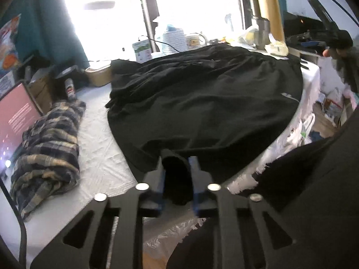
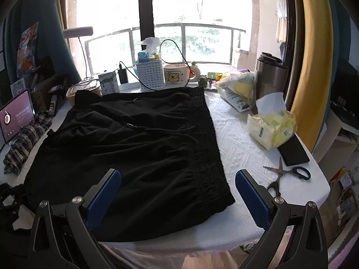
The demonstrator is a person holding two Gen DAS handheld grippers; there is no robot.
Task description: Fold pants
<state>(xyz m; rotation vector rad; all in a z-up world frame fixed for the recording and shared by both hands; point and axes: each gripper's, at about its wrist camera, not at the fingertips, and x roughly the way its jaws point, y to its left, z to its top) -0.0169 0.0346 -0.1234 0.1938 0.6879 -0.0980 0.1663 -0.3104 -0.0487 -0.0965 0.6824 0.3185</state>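
Note:
Black pants (image 1: 202, 94) lie spread over the white-covered table (image 1: 96, 134), their gathered waistband (image 2: 202, 134) on the right in the right wrist view. My left gripper (image 1: 177, 168) is shut on a bunched fold of the pants' near edge, black cloth pinched between its blue pads (image 1: 194, 179). My right gripper (image 2: 177, 192) stands open above the near right corner of the pants (image 2: 134, 157), its blue pads (image 2: 253, 199) wide apart with nothing pressed between them.
A rolled plaid garment (image 1: 49, 145) and a lit tablet (image 1: 15, 121) sit at the left. Scissors (image 2: 289, 172), a black phone (image 2: 294, 152) and a yellow tissue pack (image 2: 271, 127) lie at the right. A basket (image 2: 150, 74), mug (image 2: 177, 76) and flask (image 2: 271, 76) line the window side.

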